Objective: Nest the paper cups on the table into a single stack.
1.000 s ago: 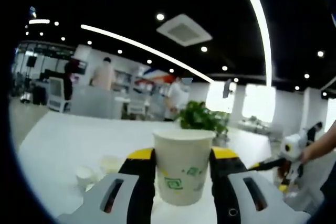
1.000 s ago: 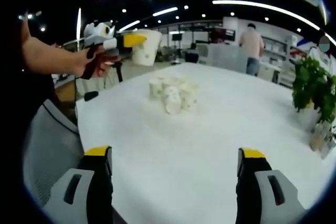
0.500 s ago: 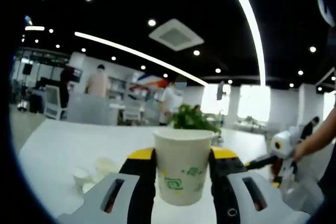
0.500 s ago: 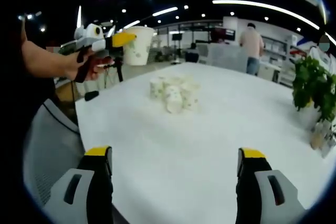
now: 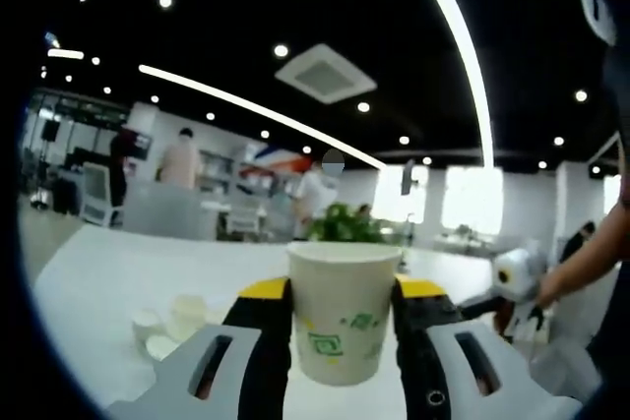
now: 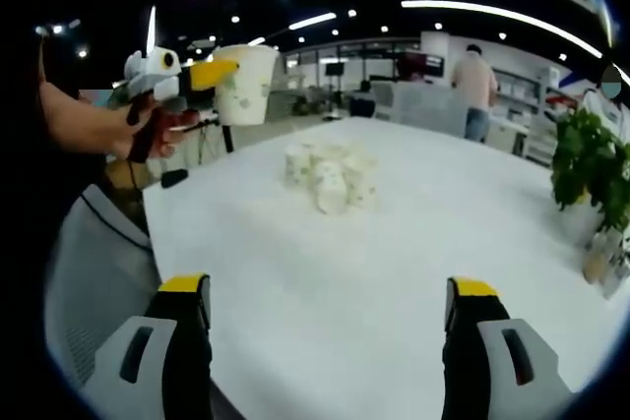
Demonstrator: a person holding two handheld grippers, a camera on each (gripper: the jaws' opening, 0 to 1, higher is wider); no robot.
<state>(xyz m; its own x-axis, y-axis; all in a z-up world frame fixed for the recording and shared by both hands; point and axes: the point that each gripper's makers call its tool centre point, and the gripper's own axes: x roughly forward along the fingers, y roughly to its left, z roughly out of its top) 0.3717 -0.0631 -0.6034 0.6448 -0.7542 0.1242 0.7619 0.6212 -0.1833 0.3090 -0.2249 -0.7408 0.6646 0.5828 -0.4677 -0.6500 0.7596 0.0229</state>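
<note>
In the left gripper view, a white paper cup [image 5: 344, 314] is clamped between the yellow-tipped jaws of the left gripper [image 5: 342, 317] at the lower centre of the frame. The cup is held upright, its long axis vertical in the frame, the open rolled rim at the top and the tapered body narrowing downward. Its surface is matte white paper printed with small green marks. At the lower left, a cluster of loose cups [image 5: 169, 321] is seen on the white table [image 5: 89, 282]; some are lying on their sides. At the right edge, the right gripper [image 5: 515, 287] is held in a hand [image 5: 547, 284]. A leafy green plant [image 5: 346, 226] is seen just behind the cup's rim.

In the right gripper view, the right gripper's [image 6: 327, 307] jaws are spread wide apart at the bottom of the frame, with nothing between them, above the smooth white tabletop. The cluster of cups [image 6: 330, 175] is seen at the upper centre of the frame, tightly grouped, some upright and at least one tipped over. At the upper left, the left gripper [image 6: 209, 77] is held above the table's edge with the cup [image 6: 243, 85] gripped upright. The plant [image 6: 592, 171] is seen at the right edge.
</note>
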